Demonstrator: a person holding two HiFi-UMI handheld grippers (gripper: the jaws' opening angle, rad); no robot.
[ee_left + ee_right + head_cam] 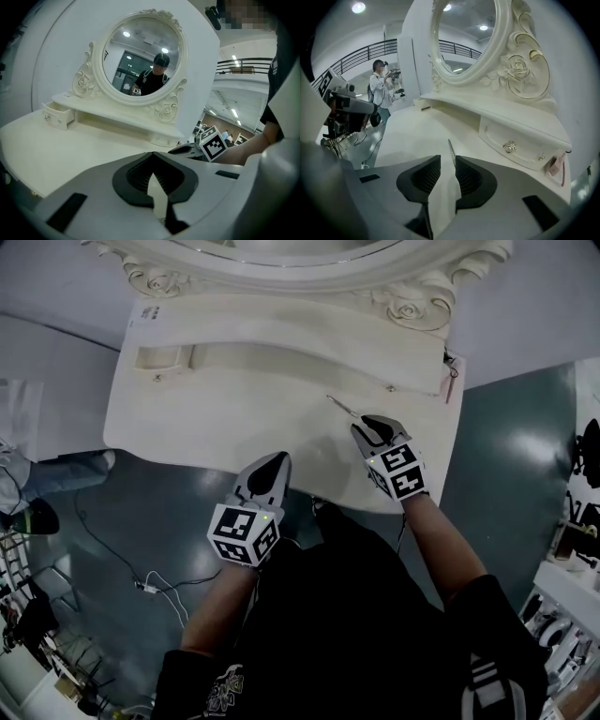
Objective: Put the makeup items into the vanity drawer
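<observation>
A thin silvery makeup stick (343, 407) lies on the white vanity top (234, 418), pointing toward the mirror. My right gripper (363, 425) is at its near end. In the right gripper view the stick (451, 151) runs between the jaws of that gripper (447, 158) beside the right jaw. A narrow strip of table shows in the gap, so the jaws stand slightly open. My left gripper (277, 461) hangs over the table's front edge, shut and empty (152, 154). A small drawer (159, 357) at the far left stands pulled out (58, 116).
The right drawer (509, 146) with a metal knob is closed; a pink item (557, 168) hangs beside it. The round carved mirror (140, 56) rises at the back. Cables (150, 587) lie on the floor to the left. A person (378, 91) stands far off.
</observation>
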